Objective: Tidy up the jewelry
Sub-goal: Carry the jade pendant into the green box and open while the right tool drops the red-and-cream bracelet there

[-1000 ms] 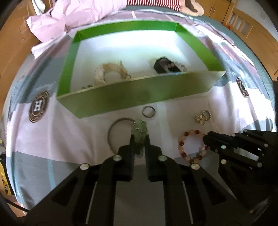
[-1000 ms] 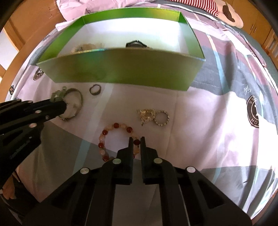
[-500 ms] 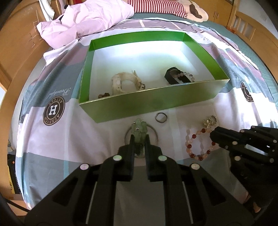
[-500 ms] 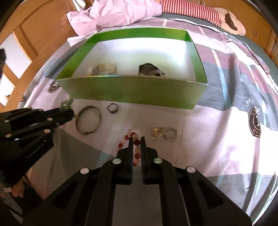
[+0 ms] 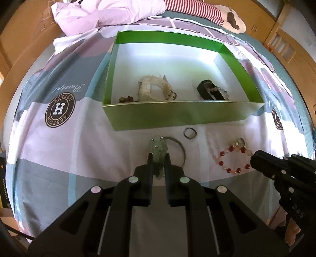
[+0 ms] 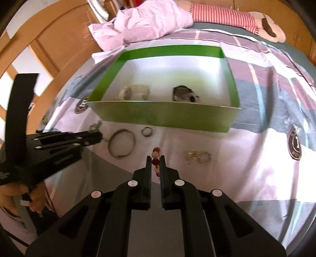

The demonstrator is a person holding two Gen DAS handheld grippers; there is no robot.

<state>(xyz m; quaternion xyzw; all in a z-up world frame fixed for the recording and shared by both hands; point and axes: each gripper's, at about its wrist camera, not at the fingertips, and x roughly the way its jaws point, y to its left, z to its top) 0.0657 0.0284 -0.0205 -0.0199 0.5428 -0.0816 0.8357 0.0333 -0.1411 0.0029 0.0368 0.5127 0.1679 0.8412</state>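
A green box [image 5: 177, 116] [image 6: 164, 118] stands on the bedspread; inside lie a pale bracelet [image 5: 156, 90], a dark watch with beads [image 5: 212, 92] and a small brown piece [image 5: 126, 98]. My left gripper [image 5: 158, 158] is shut on a pale green pendant [image 5: 158, 148] joined to a metal bangle [image 5: 180, 150], lifted in front of the box. My right gripper [image 6: 155, 161] is shut on a red and pink bead bracelet [image 6: 155, 156] [image 5: 233, 160], raised off the bedspread. The left gripper also shows in the right wrist view [image 6: 94, 137], and the bangle [image 6: 122, 145] hangs by it.
A small metal ring [image 5: 190, 132] [image 6: 147, 131] and a gold charm with a ring [image 6: 199, 157] lie on the bedspread before the box. A crumpled pink cloth [image 5: 106, 13] and a striped plush toy [image 5: 207, 11] lie behind the box. Wooden furniture borders the bed.
Both grippers have risen and drawn back from the bedspread. The bead bracelet has come up in my right gripper. The pendant and bangle have lifted with my left gripper.
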